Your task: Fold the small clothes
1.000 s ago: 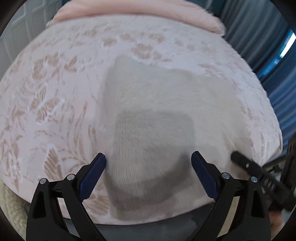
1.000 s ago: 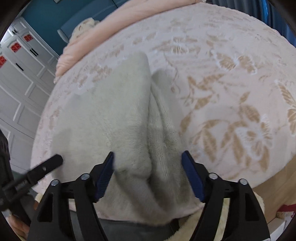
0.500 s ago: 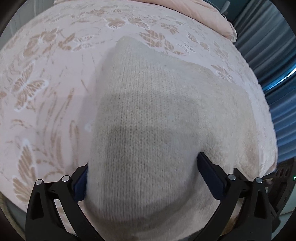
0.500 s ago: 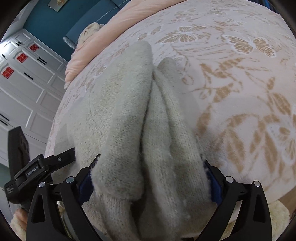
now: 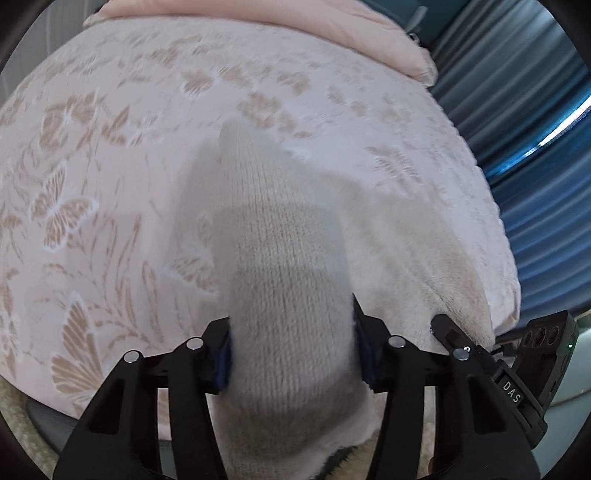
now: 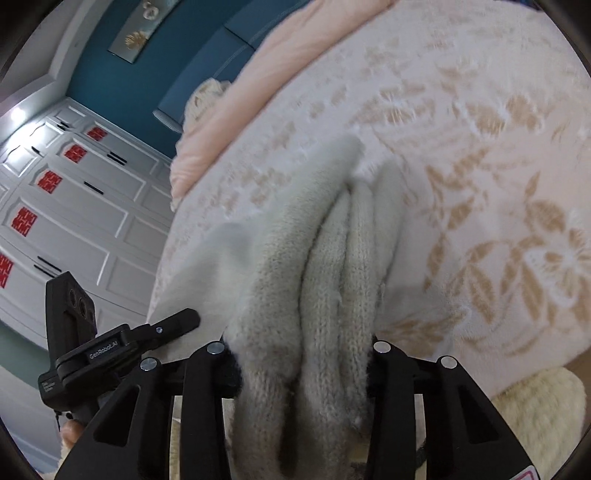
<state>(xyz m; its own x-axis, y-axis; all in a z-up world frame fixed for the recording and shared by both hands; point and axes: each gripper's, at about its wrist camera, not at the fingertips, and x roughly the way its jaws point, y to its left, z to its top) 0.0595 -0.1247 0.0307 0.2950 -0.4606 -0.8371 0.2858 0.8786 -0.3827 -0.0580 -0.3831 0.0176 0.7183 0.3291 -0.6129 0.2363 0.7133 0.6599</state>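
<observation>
Left wrist view shows the left gripper [image 5: 291, 354], wide open a second ago, now clenched on a bunched ridge of the cream knit garment [image 5: 284, 266], lifted off the pink floral bedspread [image 5: 92, 206]. The right gripper [image 6: 301, 365] has likewise closed, pinching several gathered folds; the garment's far end lies on the bedspread.

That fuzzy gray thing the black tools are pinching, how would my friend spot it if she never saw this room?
Find the big pink bedspread patterned with tan butterflies and leaves. Lying on it near the front edge is a knitted sweater, bunched into thick folds between the left tool and the right tool. It is plain pale gray-beige wool, with no pattern, unlike the bedspread and the smooth pink quilt behind it.
</observation>
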